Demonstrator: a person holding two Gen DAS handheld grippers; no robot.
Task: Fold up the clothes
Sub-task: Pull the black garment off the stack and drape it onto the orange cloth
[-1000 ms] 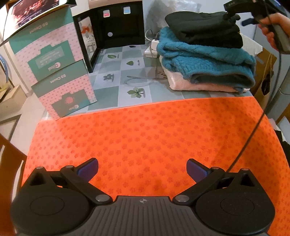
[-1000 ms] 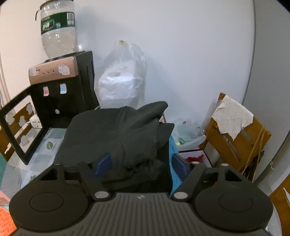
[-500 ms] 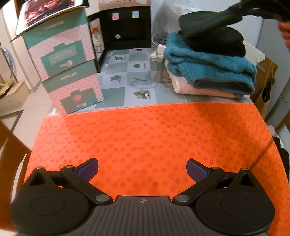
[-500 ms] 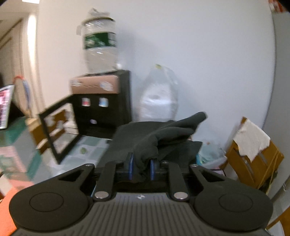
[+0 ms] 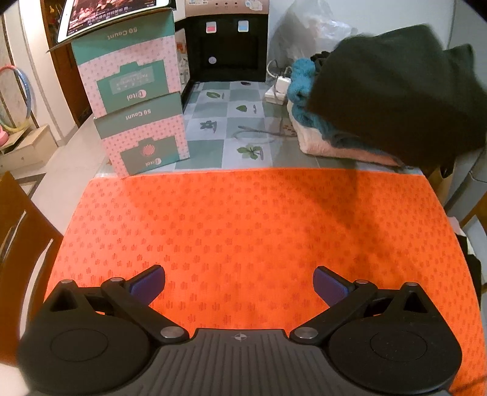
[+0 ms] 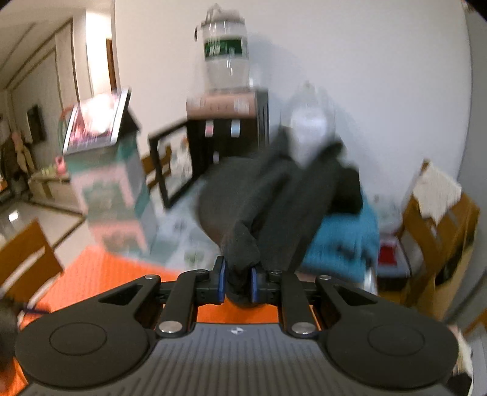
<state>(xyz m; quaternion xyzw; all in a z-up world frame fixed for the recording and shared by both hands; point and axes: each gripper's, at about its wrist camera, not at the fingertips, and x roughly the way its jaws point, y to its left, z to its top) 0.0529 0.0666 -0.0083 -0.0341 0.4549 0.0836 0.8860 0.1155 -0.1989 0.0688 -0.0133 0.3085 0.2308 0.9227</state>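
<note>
Left of the orange mat, two pink-and-teal boxes stand stacked on the counter, a tablet propped on top, and a black water dispenser sits behind the mat's far edge. Over the mat's near edge the left claw hangs spread wide, holding nothing. Beyond the mat's far right corner is the clothes pile: a teal knit sweater on a pale pink garment. The dark green garment is in the air above that pile, a bunched edge pinched tight in the right claw. I'd judge the grip thin; the cloth could slip free, or its trailing part could drag the sweater off. The boxes crowd the mat's left side if the garment swings wide.
</note>
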